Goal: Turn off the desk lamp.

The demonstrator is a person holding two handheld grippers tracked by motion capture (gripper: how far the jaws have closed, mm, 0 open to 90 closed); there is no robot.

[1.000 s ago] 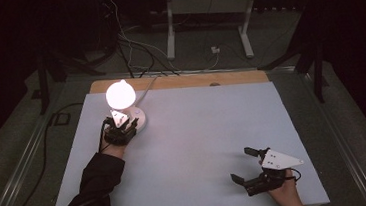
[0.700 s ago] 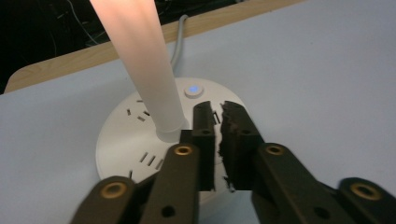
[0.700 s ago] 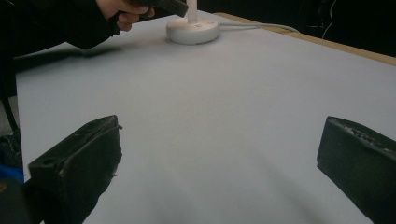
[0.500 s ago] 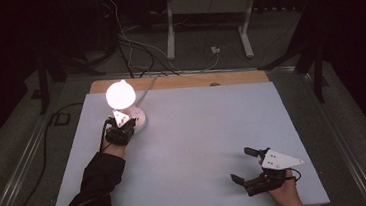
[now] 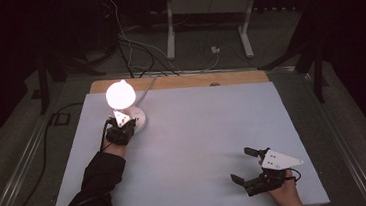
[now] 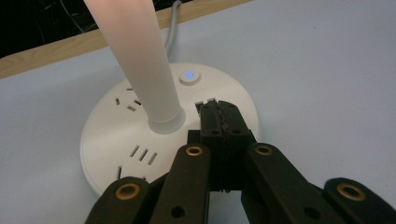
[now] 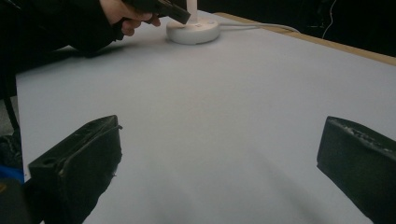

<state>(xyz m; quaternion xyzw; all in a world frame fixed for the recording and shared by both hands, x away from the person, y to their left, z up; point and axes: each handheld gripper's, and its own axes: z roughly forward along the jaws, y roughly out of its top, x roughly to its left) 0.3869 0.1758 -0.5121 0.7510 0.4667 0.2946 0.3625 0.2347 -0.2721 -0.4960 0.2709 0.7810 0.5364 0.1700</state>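
Evidently the left hand-held gripper (image 6: 219, 123), jaws closed and empty, rests on the lit lamp's base (image 6: 116, 135) at the counter's (image 5: 213, 130) far left, near its glowing button (image 6: 189, 76). Likely next: a short push forward onto it. The right hand-held gripper (image 5: 249, 166) idles open, near right.

Black hand-held gripper (image 6: 219, 122), brass-coloured rivets, ridged pads, grey triangular plate (image 5: 279, 160), seemingly black sleeve (image 5: 96, 183)

No text, label, brand or number can be read anywhere on the table or the gear. The nearest thing to a sign is a small blue-lit mark on the round button (image 6: 188, 76) of the white lamp base (image 6: 107, 135), too small and blurred to make out.
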